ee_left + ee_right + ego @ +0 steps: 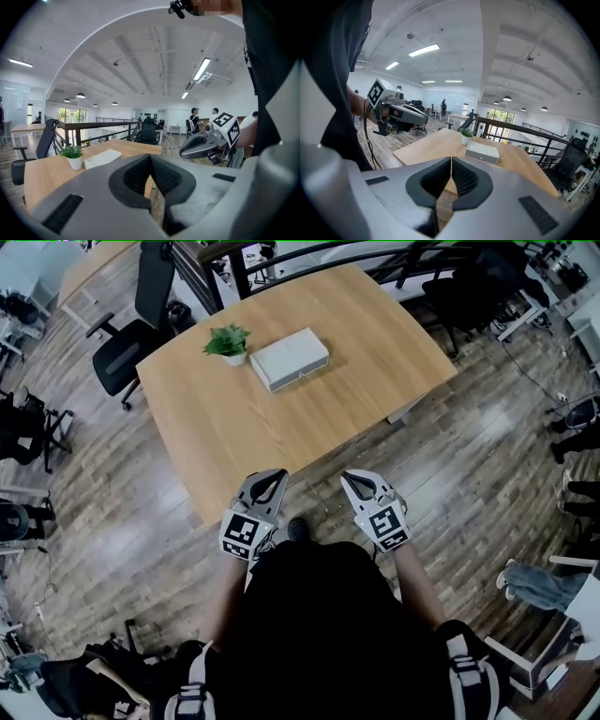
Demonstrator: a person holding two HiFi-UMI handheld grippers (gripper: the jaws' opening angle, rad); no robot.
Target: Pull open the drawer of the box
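On bench, head view: box [290,359] on far half of bench [281,427], just beside potted plant [228,341], drawer closed; left hand-held gripper [272,475] and right hand-held gripper [354,478] off the near edge, well apart from box.
Left gripper view: jaws pressed together, nothing between.
Right gripper view: jaws pressed together, nothing between; box ahead across bench.

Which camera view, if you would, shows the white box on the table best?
The right gripper view: the box shows its front face there, with a small dark spot, perhaps the pull. The head view shows it from above; the left gripper view shows only its top part beside the potted plant.
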